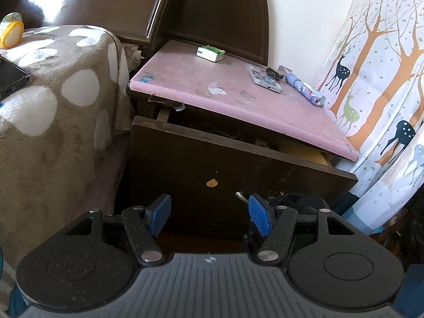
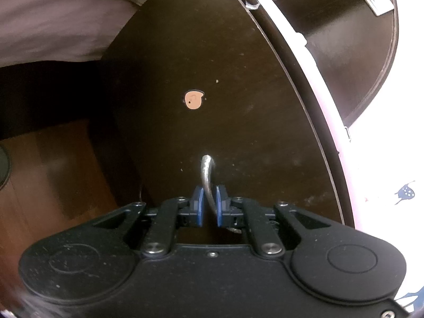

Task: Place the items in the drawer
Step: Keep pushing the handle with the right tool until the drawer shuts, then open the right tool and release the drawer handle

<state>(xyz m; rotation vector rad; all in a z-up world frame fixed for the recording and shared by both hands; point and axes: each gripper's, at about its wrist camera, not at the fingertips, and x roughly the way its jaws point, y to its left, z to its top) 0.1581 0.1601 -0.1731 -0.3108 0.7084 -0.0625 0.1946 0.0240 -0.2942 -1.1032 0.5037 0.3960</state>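
A dark wooden drawer [image 1: 212, 159] of the nightstand stands partly pulled out under the pink top [image 1: 185, 79]. My right gripper [image 2: 209, 206] is shut on the drawer's metal handle [image 2: 206, 169]; it shows in the left wrist view [image 1: 286, 204] at the drawer front. My left gripper [image 1: 209, 214] is open and empty, in front of the drawer front. On the pink top lie a green and white box [image 1: 210, 53], a phone case [image 1: 263, 78], a small black item [image 1: 273, 72] and a purple tube [image 1: 304, 90].
A bed with a brown spotted blanket [image 1: 53, 92] is left of the nightstand, with a yellow container [image 1: 12, 30] and a dark tablet [image 1: 10, 79] on it. A deer-print curtain [image 1: 376, 79] hangs at the right. A wooden floor [image 2: 53, 159] lies below.
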